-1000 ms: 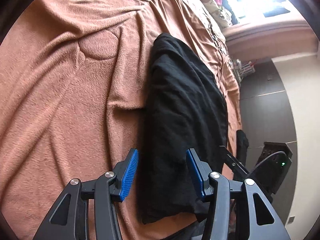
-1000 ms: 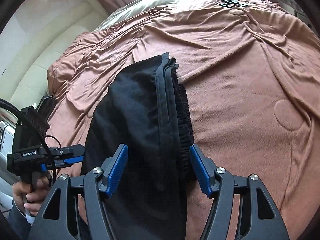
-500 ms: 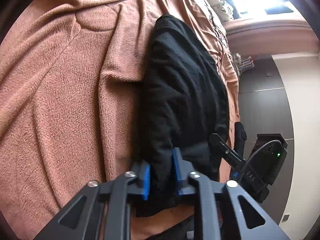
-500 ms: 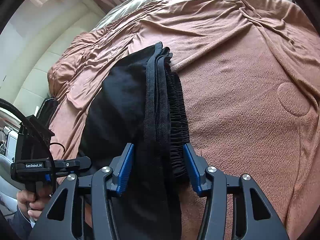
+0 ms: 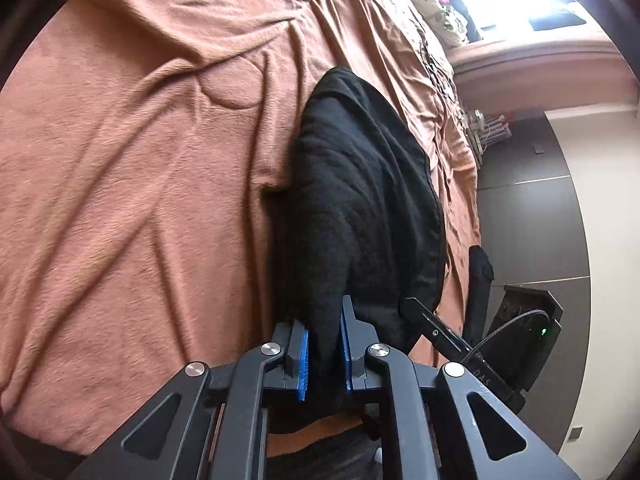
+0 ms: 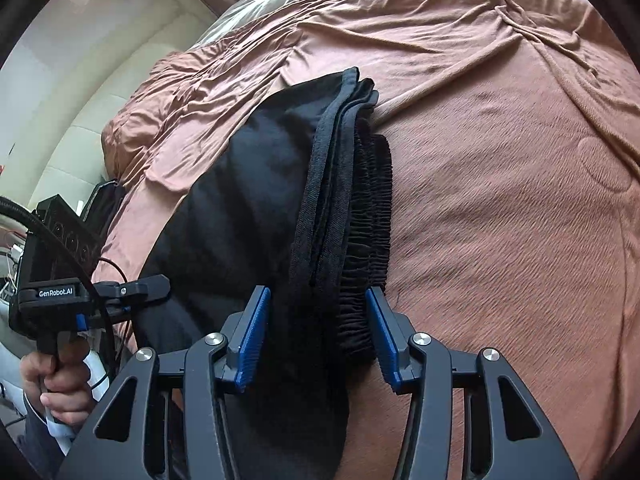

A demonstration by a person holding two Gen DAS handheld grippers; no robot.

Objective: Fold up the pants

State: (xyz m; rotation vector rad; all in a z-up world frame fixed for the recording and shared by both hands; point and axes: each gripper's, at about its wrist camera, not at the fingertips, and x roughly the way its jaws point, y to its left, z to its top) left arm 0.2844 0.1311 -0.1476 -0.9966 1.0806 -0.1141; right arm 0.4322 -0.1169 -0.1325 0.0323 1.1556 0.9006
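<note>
We are working on a pair of black pants (image 5: 360, 200) lying folded into a long strip on a rumpled brown blanket (image 5: 140, 200) that covers the bed. In the left wrist view the strip is running from the near edge of the bed away toward the far side, with the blanket bunching in a ridge along its left edge.

Our left gripper (image 5: 325, 354) is closing its jaws on the near end of the pants, and the blue pads (image 5: 304, 364) are already pressing a thick bunch of black cloth between them, with only a narrow gap left. Our right gripper (image 6: 316, 344) is standing about half open over the other end, where the gathered elastic waistband (image 6: 370, 240) and stacked hems are showing. Its jaws are straddling that layered edge, the right pad just beside the waistband, and we cannot tell whether the left pad is touching the cloth; the fabric between them is not looking pinched.

In the right wrist view, at the left, a hand (image 6: 56, 384) is gripping the handle of the left gripper at the near edge of the bed.
</note>
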